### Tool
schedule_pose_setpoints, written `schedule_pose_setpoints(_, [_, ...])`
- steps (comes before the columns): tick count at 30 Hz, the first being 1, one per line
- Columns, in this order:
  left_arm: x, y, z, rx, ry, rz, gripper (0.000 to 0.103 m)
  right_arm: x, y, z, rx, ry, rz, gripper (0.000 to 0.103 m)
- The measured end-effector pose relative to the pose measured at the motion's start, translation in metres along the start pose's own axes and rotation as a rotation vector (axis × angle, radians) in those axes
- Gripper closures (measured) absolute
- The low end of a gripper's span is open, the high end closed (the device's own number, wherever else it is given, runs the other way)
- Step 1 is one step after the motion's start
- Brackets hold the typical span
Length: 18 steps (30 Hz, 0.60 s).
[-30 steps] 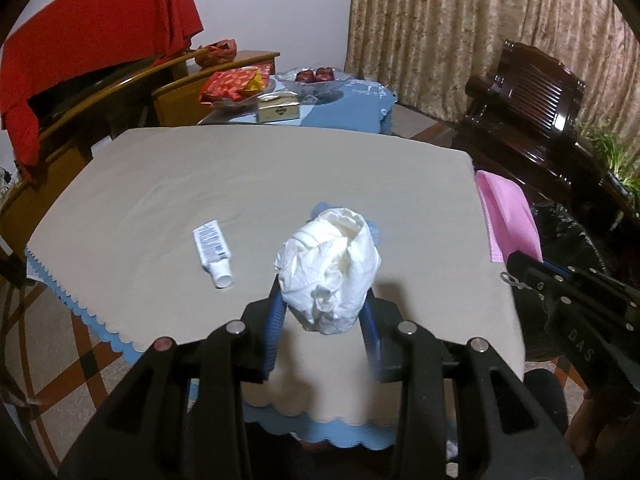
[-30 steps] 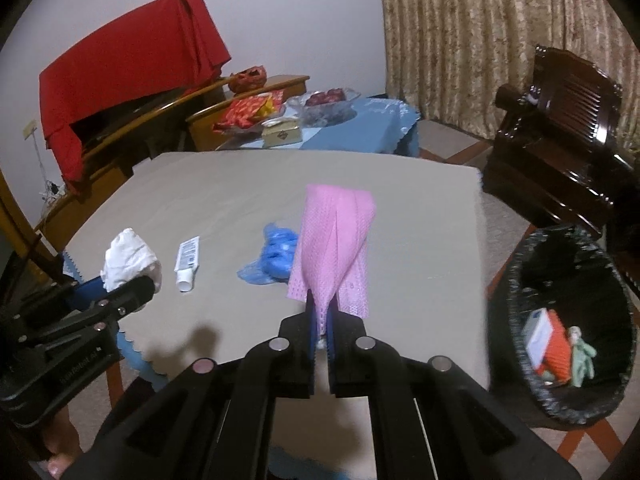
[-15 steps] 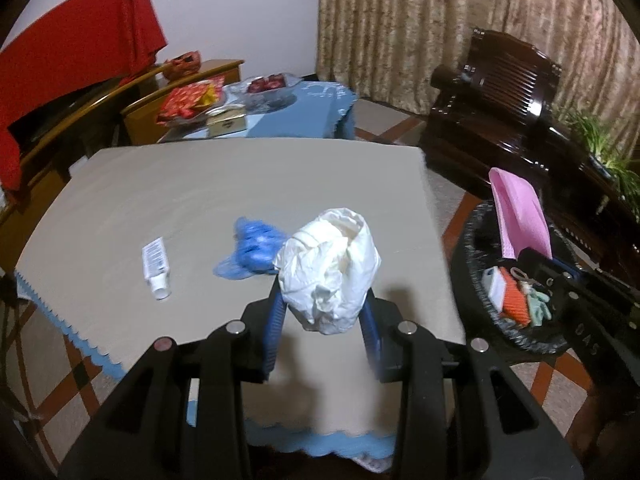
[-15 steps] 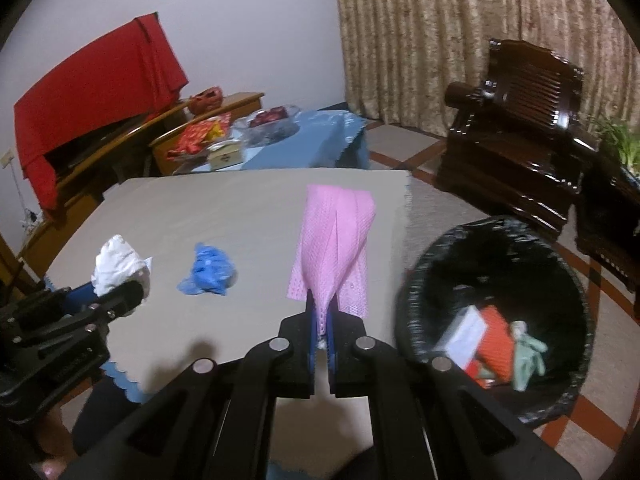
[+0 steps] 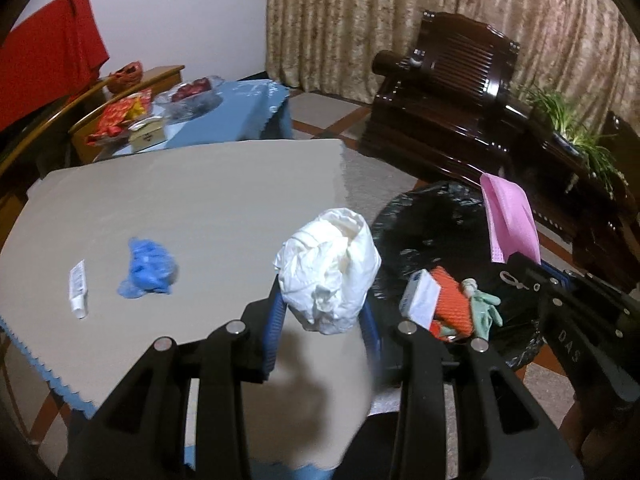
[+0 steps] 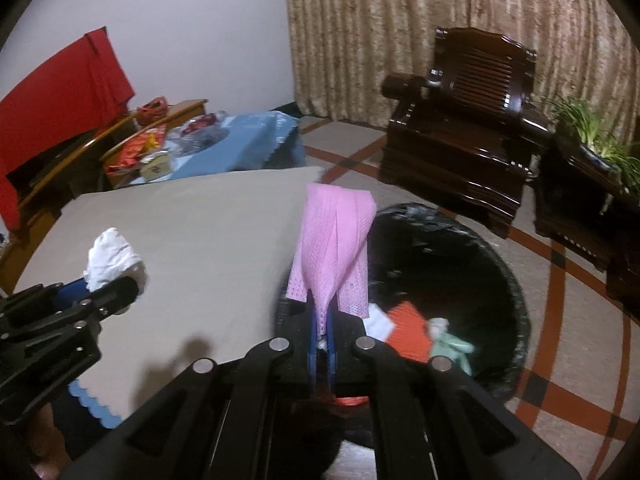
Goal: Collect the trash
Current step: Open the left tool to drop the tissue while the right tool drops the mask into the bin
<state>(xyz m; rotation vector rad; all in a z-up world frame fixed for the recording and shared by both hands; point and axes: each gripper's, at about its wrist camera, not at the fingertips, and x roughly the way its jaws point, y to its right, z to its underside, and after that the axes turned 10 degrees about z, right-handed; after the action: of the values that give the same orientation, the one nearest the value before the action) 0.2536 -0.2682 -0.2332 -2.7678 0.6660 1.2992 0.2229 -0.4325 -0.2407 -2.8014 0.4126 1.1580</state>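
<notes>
My left gripper [image 5: 322, 320] is shut on a crumpled white tissue wad [image 5: 328, 268], held over the table's right edge beside the black-lined trash bin [image 5: 420, 216]. My right gripper [image 6: 320, 336] is shut on a pink face mask [image 6: 334, 252], held above the bin's near rim [image 6: 516, 288]. The bin holds a white box [image 5: 420, 296], an orange item [image 5: 450, 296] and a pale green glove [image 5: 482, 308]. A crumpled blue glove [image 5: 148, 270] and a small white tube [image 5: 78, 288] lie on the beige table [image 5: 200, 200].
A dark wooden armchair [image 6: 460, 120] stands behind the bin, a plant [image 6: 588, 128] to its right. A blue-covered side table [image 5: 224, 116] with snacks and a fruit bowl sits beyond the main table. Red cloth [image 6: 60, 92] hangs at the left.
Both grippers have swung right from over the table toward the bin, each still holding its item. The pink mask now hangs over the bin's near rim.
</notes>
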Motion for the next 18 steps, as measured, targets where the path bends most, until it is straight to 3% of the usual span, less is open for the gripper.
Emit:
schedule_pose_setpoints(11, [0.072, 0.067, -0.002, 0.051, -0.060, 0.088, 0.069, 0.058, 0.073, 0.013, 0.068, -0.094, 0.046, 0.099])
schedule_pose_setpoints(18, [0.115, 0.083, -0.005, 0.071, -0.111, 0.138, 0.065, 0.090, 0.092, 0.019, 0.092, -0.135, 0.065, 0.098])
